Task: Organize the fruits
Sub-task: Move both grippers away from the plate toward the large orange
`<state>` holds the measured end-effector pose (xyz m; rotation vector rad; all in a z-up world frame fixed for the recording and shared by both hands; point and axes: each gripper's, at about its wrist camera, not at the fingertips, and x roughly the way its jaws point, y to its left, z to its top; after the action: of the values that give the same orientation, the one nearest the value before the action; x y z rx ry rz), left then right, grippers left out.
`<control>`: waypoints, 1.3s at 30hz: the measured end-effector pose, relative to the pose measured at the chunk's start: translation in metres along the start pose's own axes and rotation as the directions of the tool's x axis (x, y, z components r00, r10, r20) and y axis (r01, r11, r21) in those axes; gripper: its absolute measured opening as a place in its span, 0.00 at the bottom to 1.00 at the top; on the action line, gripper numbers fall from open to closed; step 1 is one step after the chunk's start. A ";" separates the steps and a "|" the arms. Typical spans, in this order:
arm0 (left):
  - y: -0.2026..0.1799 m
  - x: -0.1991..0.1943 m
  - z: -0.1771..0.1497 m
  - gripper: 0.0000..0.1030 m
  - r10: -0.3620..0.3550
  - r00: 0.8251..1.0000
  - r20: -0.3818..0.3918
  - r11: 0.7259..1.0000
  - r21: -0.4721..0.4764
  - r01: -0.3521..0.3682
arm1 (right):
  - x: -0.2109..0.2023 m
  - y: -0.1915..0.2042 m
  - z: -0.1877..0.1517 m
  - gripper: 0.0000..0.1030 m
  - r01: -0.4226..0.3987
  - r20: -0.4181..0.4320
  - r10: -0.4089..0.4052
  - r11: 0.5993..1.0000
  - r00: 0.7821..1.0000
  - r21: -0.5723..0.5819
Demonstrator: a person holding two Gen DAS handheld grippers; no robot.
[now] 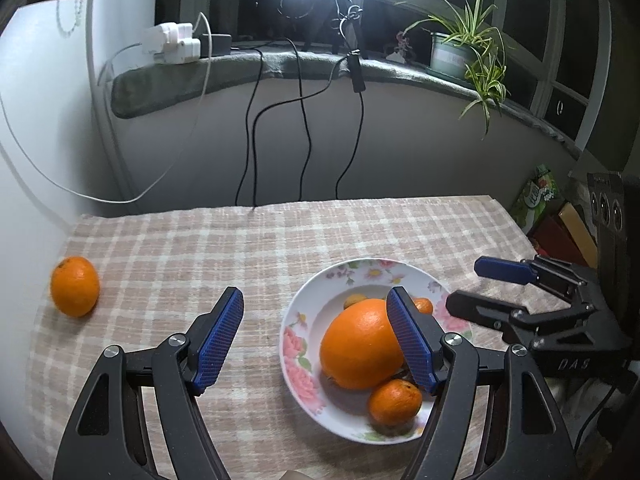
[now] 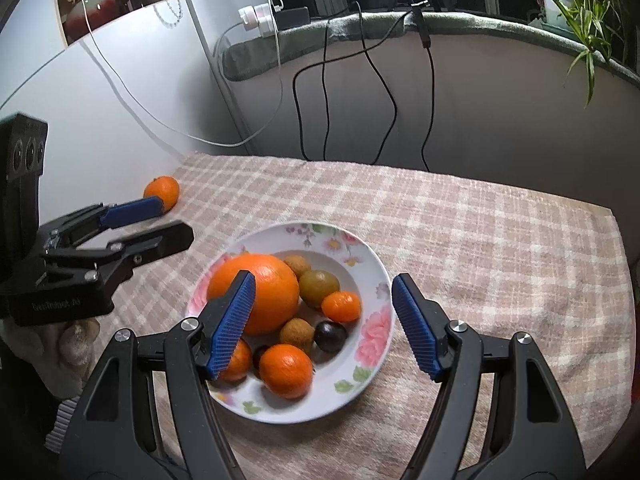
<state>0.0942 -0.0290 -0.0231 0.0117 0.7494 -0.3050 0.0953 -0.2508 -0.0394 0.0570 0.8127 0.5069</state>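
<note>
Checked tablecloth (image 2: 460, 232) across the tabletop, floral plate (image 2: 372, 256) near its middle. On the plate: big orange (image 2: 264, 288) at about 10 o'clock, small tangerine (image 2: 341, 306) at 3 o'clock, greenish fruit (image 2: 319, 287) just beside it toward 1 o'clock, brown longan (image 2: 297, 266) at 12 o'clock touching the big orange, second brown longan (image 2: 296, 334) near centre, dark round fruit (image 2: 330, 336) touching it at 4 o'clock, tangerine (image 2: 285, 370) at 6 o'clock, one more orange fruit (image 2: 236, 362) at 8 o'clock, half hidden behind a blue pad.

Lone tangerine (image 1: 75, 286) off the plate, far out at 9 o'clock in the left wrist view, near the cloth's edge, resting on the cloth.

Left gripper (image 1: 316, 340) spread wide, nothing between the pads; bare cloth under the gap, its right pad overlapping the big orange in the picture, contact impossible to tell. In the right wrist view, seen at 9 o'clock, beside the plate, hand (image 2: 76, 340) beneath it.

Right gripper (image 2: 324, 326) spread wide too, hanging over the plate, pads apart from every fruit, pinching nothing.

Behind the table: black cables (image 1: 304, 120) down the wall at 12 o'clock, potted plant (image 1: 468, 48) on the sill at 1 o'clock.
</note>
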 end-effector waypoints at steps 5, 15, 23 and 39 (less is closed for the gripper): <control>0.011 -0.006 -0.002 0.72 0.019 1.000 0.012 1.000 -0.005 -0.018 | 0.000 0.012 0.013 0.77 -0.039 0.032 0.039 0.999 0.999 0.005; 0.049 -0.016 -0.010 0.72 0.075 0.997 0.016 0.996 -0.044 -0.074 | 0.013 0.055 0.044 0.93 -0.068 0.060 0.071 0.996 0.996 -0.058; 0.089 -0.024 -0.017 0.72 0.119 0.993 0.019 0.989 -0.093 -0.116 | 0.034 0.099 0.070 0.93 -0.095 0.025 0.098 0.990 0.995 -0.103; 0.199 -0.021 -0.031 0.72 0.196 0.981 0.008 0.940 -0.285 -0.186 | 0.117 0.178 0.113 0.93 -0.272 -0.116 0.259 0.955 0.959 -0.121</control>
<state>0.1141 0.1709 -0.0512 -0.1907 0.7440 -0.0102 0.1690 -0.0251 0.0022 0.0150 0.8706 0.8244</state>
